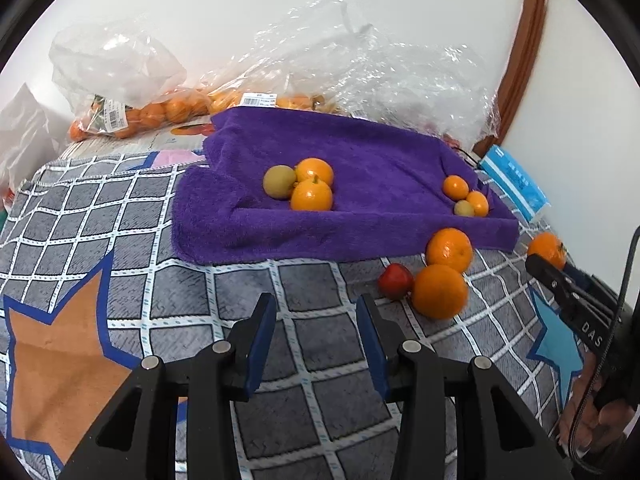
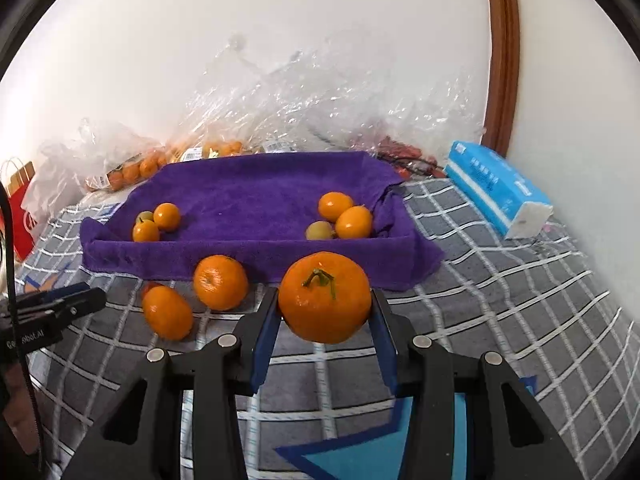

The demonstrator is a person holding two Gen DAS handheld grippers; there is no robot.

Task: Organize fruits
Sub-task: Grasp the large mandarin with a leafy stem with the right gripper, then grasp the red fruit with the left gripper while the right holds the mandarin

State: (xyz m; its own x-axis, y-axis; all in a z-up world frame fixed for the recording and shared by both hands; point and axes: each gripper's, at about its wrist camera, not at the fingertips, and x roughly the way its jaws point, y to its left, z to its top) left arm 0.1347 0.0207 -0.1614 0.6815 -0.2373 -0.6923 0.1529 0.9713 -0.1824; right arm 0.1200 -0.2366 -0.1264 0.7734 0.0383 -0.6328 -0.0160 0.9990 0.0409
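Right tongs (image 2: 325, 314): clenched on a large orange (image 2: 325, 297), one blue pad pressed to each flank and the stem facing the camera; the fruit hangs clear of the checked cloth (image 2: 500, 300), just in front of the purple towel's near rim.
Why held so: squeezing across the widest part likely keeps a round fruit from slipping out.
Left tongs (image 1: 316, 322): released, with nothing between the pads, hovering low over the checked cloth short of the loose fruit.
Loose fruit: two oranges, one nearer (image 1: 439, 291) and one behind it (image 1: 449, 249), lie touching outside the towel, with a small red fruit (image 1: 395, 281) beside them (too small to name).
Purple towel (image 1: 320, 224): draped so that its edges stand up like a shallow tray, which probably stops fruit from rolling off.
Fruit inside: a left cluster (image 1: 298, 183) and a right cluster (image 1: 466, 196) sit well apart, each with two small oranges and a greenish fruit, which suggests sorting into groups.
Beyond: clear plastic bags (image 2: 304, 104) with more oranges lie against the wall, and a blue tissue pack (image 2: 496, 194) lies to the right.
Judgement: the held orange seems bound for the towel, and three fruits outside it are not yet sorted.
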